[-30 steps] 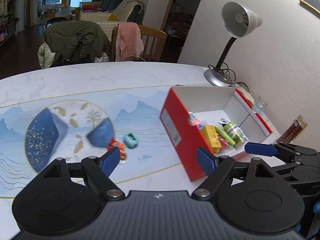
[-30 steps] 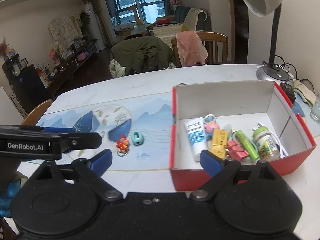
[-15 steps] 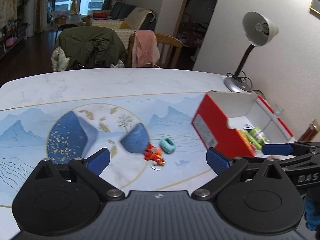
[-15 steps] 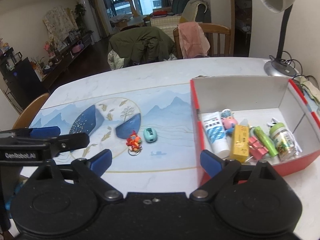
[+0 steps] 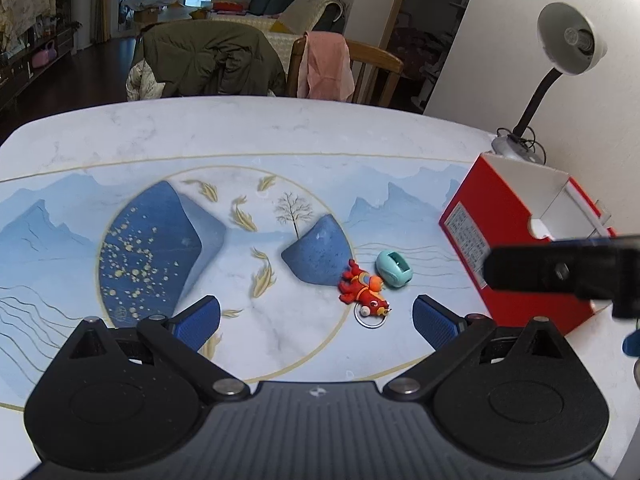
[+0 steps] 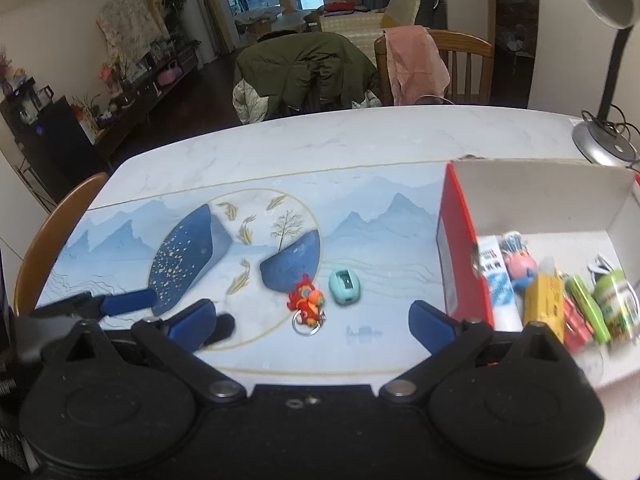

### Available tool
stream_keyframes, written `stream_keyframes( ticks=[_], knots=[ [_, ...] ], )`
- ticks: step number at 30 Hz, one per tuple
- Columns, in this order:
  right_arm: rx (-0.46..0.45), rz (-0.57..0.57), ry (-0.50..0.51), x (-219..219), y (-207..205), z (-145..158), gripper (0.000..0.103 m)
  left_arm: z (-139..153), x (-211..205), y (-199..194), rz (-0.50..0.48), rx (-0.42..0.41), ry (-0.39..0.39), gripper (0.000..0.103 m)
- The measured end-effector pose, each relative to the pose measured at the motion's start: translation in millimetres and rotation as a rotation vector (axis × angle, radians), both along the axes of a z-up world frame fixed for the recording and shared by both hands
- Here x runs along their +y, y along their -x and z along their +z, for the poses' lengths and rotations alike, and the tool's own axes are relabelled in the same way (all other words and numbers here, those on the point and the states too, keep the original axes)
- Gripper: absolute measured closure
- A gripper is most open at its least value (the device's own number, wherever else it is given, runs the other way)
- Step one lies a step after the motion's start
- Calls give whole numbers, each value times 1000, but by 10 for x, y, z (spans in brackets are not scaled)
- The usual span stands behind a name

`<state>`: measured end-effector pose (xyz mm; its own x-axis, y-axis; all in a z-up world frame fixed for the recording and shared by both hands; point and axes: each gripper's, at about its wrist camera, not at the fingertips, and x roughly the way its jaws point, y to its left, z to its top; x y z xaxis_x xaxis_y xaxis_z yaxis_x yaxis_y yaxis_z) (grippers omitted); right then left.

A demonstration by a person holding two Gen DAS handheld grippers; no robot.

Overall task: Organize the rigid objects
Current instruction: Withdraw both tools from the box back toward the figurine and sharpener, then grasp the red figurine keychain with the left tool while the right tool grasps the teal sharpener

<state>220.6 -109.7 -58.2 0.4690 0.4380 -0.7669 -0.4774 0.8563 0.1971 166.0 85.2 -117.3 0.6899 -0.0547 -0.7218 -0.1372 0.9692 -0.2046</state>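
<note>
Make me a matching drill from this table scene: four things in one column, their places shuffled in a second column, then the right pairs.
Things
1. red toy keychain
2. teal oval gadget
3. white tube
4. desk lamp

Places
A. inside the red box, next to its left wall
B. at the table's far right corner, behind the box
C. on the mat, between the keychain and the box
D. on the mat, at the foot of the printed blue rock

Pairs: 1-D, 2-C, 3-A, 4-B
</note>
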Motion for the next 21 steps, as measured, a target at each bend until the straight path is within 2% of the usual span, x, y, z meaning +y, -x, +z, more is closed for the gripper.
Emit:
stream_keyframes(
  ticks=[6, 11, 21],
  knots=[
    [36, -4, 15, 159, -228, -127, 0, -149, -93, -133, -46, -4, 7, 0],
    [109, -19, 31, 265, -457, -295, 1, -260, -214, -270, -109, 8, 4, 0],
    [234, -77, 93, 361, -817, -712, 8, -454, -286, -474, -136, 4, -13, 0]
  ],
)
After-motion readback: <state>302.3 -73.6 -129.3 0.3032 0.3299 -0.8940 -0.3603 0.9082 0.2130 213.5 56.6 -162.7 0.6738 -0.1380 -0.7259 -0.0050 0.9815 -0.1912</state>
